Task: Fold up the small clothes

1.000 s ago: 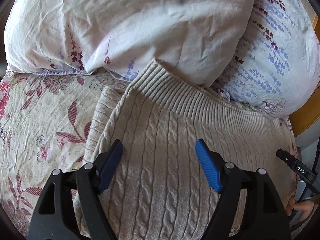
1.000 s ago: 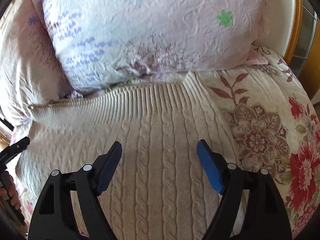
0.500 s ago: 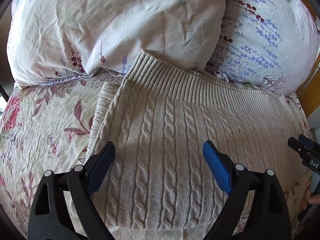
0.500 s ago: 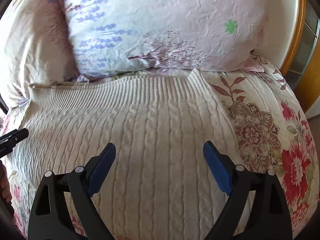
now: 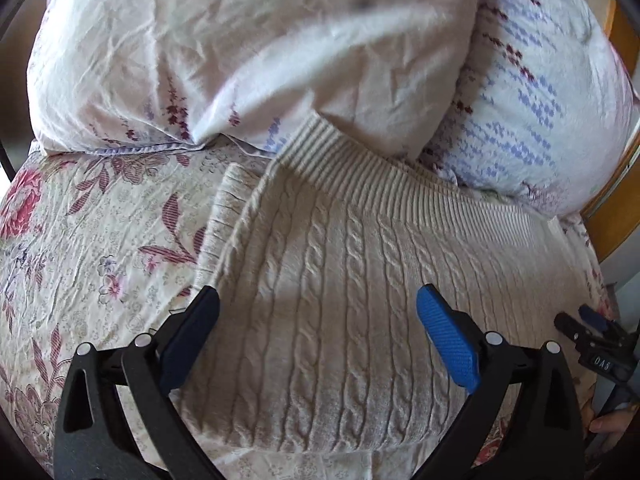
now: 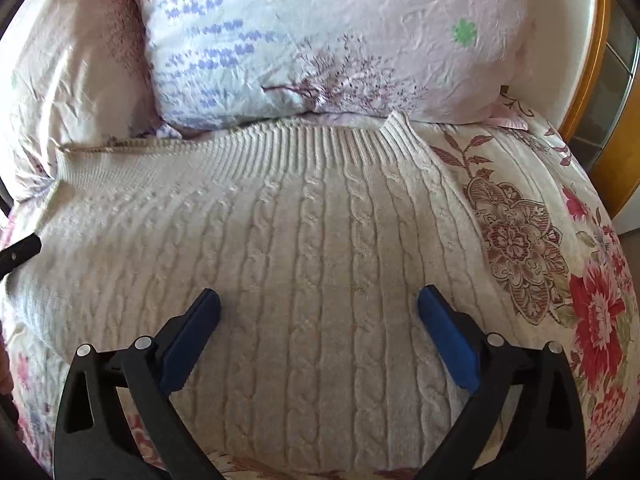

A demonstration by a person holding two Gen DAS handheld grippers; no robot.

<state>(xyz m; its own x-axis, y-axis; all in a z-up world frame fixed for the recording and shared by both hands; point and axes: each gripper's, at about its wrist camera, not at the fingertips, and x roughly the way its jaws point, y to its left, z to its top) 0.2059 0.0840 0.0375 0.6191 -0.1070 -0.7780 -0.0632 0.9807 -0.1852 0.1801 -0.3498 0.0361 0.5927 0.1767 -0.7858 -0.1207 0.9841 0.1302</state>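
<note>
A cream cable-knit sweater (image 5: 340, 300) (image 6: 304, 256) lies folded flat on the flowered bedspread, its ribbed hem against the pillows. Above its left part hovers my left gripper (image 5: 318, 304), jaws opening wide, nothing between the blue pads, which stand clear of the knit. My right gripper (image 6: 319, 304) hangs over the sweater's right part, jaws also opening, nothing held. In the left wrist view the right gripper's tip (image 5: 592, 336) shows at the right edge. In the right wrist view the left gripper's tip (image 6: 18, 252) shows at the left edge.
Two wrinkled floral pillows (image 5: 248, 48) (image 6: 320, 40) crowd the far edge of the sweater. The flowered bedspread (image 5: 88, 248) (image 6: 560, 240) extends to either side. A wooden bed frame (image 6: 600, 52) stands at the right. A person's fingers (image 5: 604, 424) show at the lower right.
Both grippers' jaws have spread wider. Both views have drawn back a little, so more of the sweater and its near folded edge show.
</note>
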